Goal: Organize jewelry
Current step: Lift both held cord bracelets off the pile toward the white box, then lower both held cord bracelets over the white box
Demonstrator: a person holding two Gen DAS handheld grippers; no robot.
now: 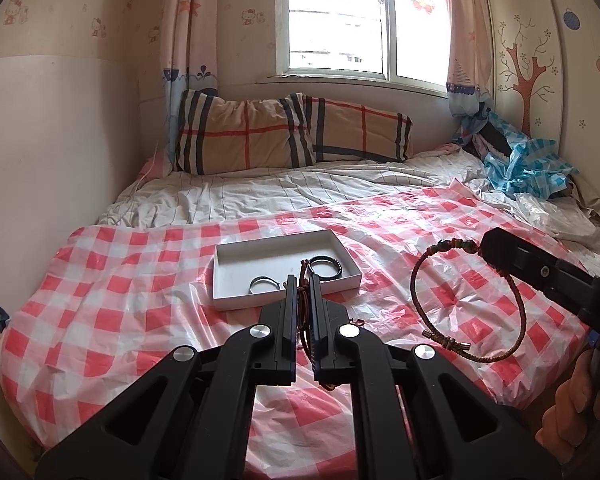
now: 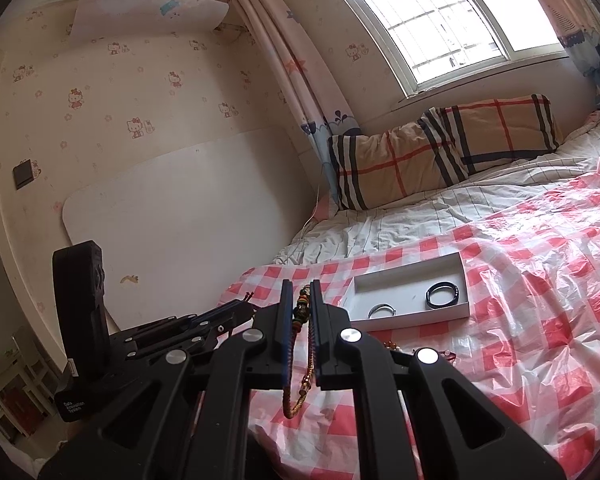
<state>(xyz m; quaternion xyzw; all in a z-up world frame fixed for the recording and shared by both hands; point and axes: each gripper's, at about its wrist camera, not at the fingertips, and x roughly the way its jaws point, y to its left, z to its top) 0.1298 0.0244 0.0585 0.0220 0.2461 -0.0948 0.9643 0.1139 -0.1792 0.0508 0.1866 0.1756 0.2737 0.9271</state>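
A white shallow box (image 1: 228, 276) (image 2: 404, 276) lies on the red-checked plastic sheet on the bed. In it lie a silver ring-shaped bangle (image 1: 263, 283) (image 2: 382, 311) and a black bangle (image 1: 326, 266) (image 2: 443, 295). My left gripper (image 1: 302, 280) is shut on a thin red cord bracelet (image 1: 302, 304), just before the box's near wall. My right gripper (image 2: 301, 286) is shut on a brown braided bracelet (image 1: 428, 280) (image 2: 309, 344) with coloured beads, which hangs in the air to the right of the box. The right gripper also shows in the left wrist view (image 1: 485, 249).
Two plaid pillows (image 1: 292, 132) lie at the head of the bed under the window. A blue-checked crumpled sheet (image 1: 520, 160) sits at the far right corner. A white board (image 2: 172, 216) leans on the left wall. More beads (image 2: 396, 346) lie under my right gripper.
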